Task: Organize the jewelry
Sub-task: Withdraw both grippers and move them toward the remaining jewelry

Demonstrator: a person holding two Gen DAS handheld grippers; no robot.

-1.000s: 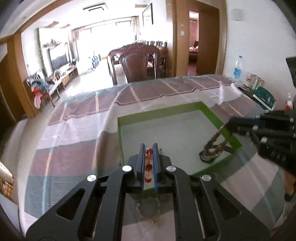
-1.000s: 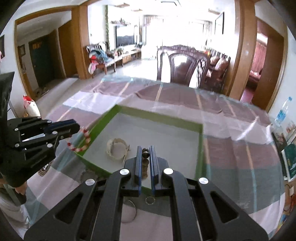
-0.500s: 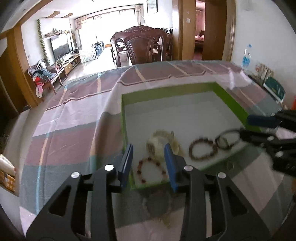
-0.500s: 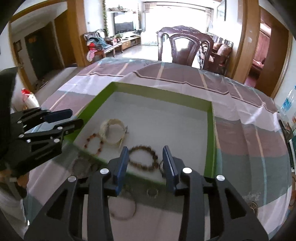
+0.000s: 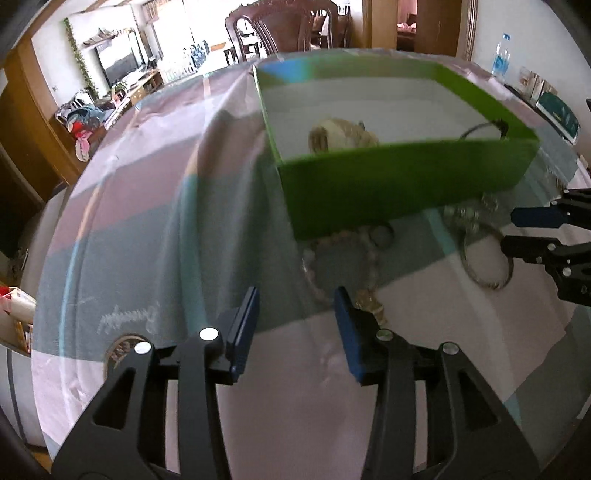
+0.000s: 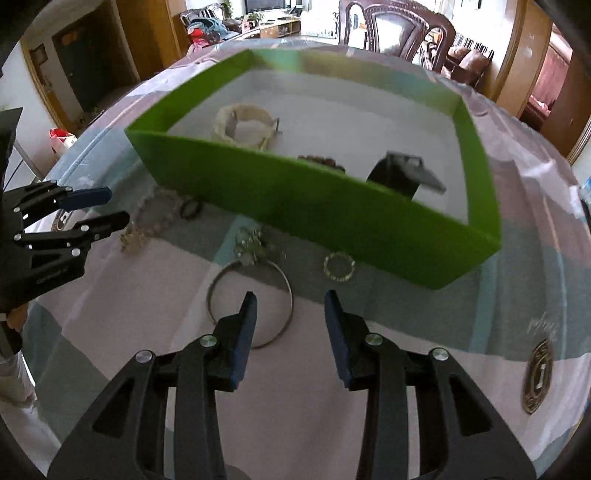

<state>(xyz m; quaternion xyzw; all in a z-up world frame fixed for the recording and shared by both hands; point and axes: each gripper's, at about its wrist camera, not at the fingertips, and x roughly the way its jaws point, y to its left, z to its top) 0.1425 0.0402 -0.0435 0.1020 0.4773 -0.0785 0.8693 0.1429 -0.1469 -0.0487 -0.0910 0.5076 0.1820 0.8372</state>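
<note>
A green box (image 5: 406, 184) (image 6: 325, 218) with a white floor holds a cream bangle (image 5: 340, 136) (image 6: 243, 125), a dark bead bracelet (image 6: 321, 160) and a black watch (image 6: 402, 173). On the cloth in front of the box lie a pale bead bracelet (image 5: 347, 258) (image 6: 155, 218), a large silver hoop (image 6: 251, 299) (image 5: 487, 258), a silver charm cluster (image 6: 255, 243) and a small ring (image 6: 339, 266). My left gripper (image 5: 295, 317) (image 6: 99, 210) is open, low over the bead bracelet. My right gripper (image 6: 290, 317) (image 5: 517, 229) is open, low over the silver hoop.
The table has a striped cloth under glass (image 5: 147, 221). A round coaster (image 6: 537, 380) lies at the right, another (image 5: 122, 350) at the left. A water bottle (image 5: 500, 55) and books stand at the far right. Dining chairs (image 6: 399, 26) stand behind the table.
Both grippers opened and dropped their bracelets into the box a second ago. Since then both have pulled back and come down low over the jewelry lying in front of the box.
</note>
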